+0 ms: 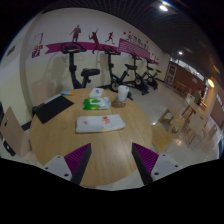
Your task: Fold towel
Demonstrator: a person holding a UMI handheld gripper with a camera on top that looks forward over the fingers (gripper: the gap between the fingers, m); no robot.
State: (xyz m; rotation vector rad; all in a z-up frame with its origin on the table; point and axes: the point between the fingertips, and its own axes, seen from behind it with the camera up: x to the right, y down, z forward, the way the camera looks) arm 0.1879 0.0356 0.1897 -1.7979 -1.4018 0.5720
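A white towel (101,123) with a coloured print lies flat on the round wooden table (60,135), well beyond my fingers. My gripper (112,164) hovers above the table's near edge, open, with nothing between its purple pads (78,159). Bare wood shows in the gap between the fingers.
Further back on the table lie a green packet (96,103), a white cup-like object (122,95) and a dark mat (53,108). Wooden chairs (172,122) stand to the right. Exercise machines (82,73) line the far wall.
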